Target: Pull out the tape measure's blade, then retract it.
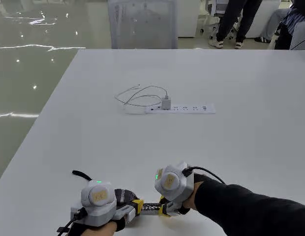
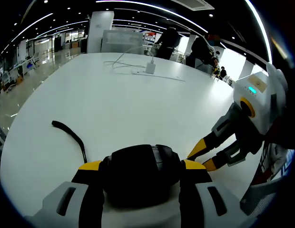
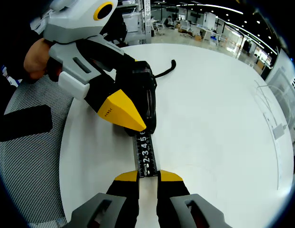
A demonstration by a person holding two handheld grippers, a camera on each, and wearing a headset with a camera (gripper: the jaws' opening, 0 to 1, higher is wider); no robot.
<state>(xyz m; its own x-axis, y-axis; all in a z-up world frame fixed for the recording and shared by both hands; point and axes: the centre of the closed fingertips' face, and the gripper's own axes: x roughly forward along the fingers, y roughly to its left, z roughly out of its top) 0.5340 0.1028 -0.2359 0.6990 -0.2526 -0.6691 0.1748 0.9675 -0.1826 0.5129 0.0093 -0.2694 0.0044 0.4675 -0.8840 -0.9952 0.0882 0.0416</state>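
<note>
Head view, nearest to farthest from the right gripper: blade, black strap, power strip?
1. The blade: clamped in the right gripper, just to its left.
2. The black strap: farther left, lying on the table.
3. The power strip: well beyond, mid-table.

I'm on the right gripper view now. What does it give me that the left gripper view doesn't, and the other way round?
Right gripper view: the blade, out a short way with its numerals readable, pinched by the right gripper. Left gripper view: the right gripper seen from outside, its green light lit. Both: the black tape measure case clamped by the left gripper, and the black strap lying on the white table.
</note>
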